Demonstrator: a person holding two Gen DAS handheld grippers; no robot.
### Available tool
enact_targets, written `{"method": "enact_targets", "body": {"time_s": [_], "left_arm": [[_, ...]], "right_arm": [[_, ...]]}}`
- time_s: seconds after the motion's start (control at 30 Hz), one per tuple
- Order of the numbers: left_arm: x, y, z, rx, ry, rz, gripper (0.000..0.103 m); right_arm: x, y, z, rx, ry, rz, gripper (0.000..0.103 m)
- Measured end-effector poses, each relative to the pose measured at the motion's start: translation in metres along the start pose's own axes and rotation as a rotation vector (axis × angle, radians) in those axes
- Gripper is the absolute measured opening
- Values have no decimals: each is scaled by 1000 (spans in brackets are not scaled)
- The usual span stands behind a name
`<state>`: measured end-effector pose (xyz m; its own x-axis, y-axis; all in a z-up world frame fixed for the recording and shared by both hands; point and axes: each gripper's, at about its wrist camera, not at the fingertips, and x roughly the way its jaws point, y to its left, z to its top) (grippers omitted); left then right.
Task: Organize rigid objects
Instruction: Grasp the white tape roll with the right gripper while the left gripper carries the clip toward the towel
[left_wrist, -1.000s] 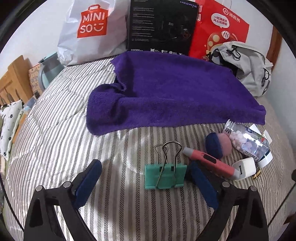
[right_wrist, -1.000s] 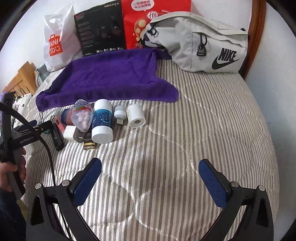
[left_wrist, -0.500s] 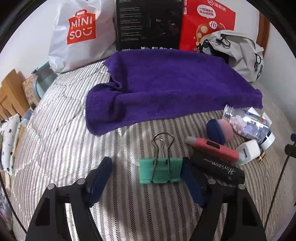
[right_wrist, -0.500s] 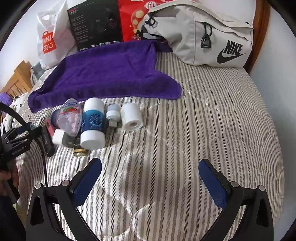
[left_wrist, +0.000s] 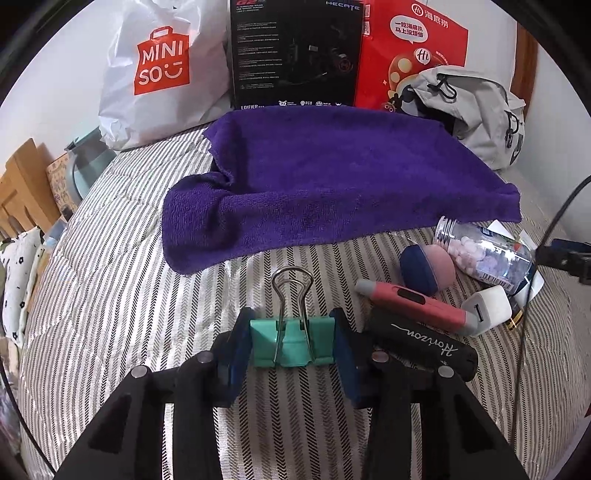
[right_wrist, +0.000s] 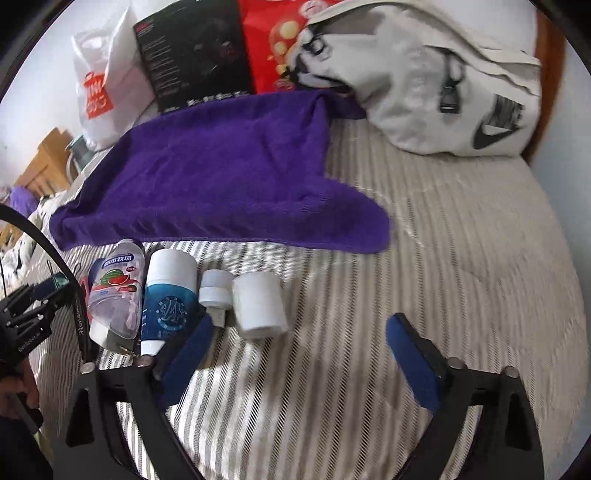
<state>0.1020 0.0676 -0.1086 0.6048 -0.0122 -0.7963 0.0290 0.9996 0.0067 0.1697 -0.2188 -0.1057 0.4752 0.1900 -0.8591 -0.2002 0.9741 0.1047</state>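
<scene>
On the striped bedspread lies a green binder clip (left_wrist: 291, 343), wire handles pointing away, and my left gripper (left_wrist: 291, 350) is shut on its two sides. To its right lie a black case (left_wrist: 424, 343), a red pen-shaped tool (left_wrist: 410, 302), a white charger (left_wrist: 487, 310), a pink and blue sponge (left_wrist: 424, 269) and a clear candy bottle (left_wrist: 484, 254). My right gripper (right_wrist: 299, 332) is open and low over the bed, just in front of a white roll (right_wrist: 260, 304). Left of the roll are a small white cap piece (right_wrist: 216, 291) and a blue and white bottle (right_wrist: 170, 299).
A purple towel (left_wrist: 332, 177) is spread behind the objects. Against the wall stand a white shopping bag (left_wrist: 155, 74), a black box (left_wrist: 295, 55) and a red box (left_wrist: 410, 55). A grey bag (right_wrist: 424, 85) lies at the back right. Bare bedspread (right_wrist: 461, 240) stretches right.
My left gripper's fingers have come together onto the green binder clip. My right gripper has moved forward and left, close to the white roll and the bottles.
</scene>
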Motion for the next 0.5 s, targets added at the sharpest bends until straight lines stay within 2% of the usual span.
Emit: {"method": "enact_targets", "body": {"time_s": [0.13, 0.23, 0.5], "left_arm": [[0, 1, 0, -5, -2, 0, 40], [0, 0, 0, -8, -5, 3, 40], [0, -1, 0, -18, -14, 11, 40]], "right_arm": [[14, 6, 2, -37, -4, -25, 78], [15, 9, 3, -70, -22, -49, 65], [14, 7, 4, -101, -32, -33, 45]]}}
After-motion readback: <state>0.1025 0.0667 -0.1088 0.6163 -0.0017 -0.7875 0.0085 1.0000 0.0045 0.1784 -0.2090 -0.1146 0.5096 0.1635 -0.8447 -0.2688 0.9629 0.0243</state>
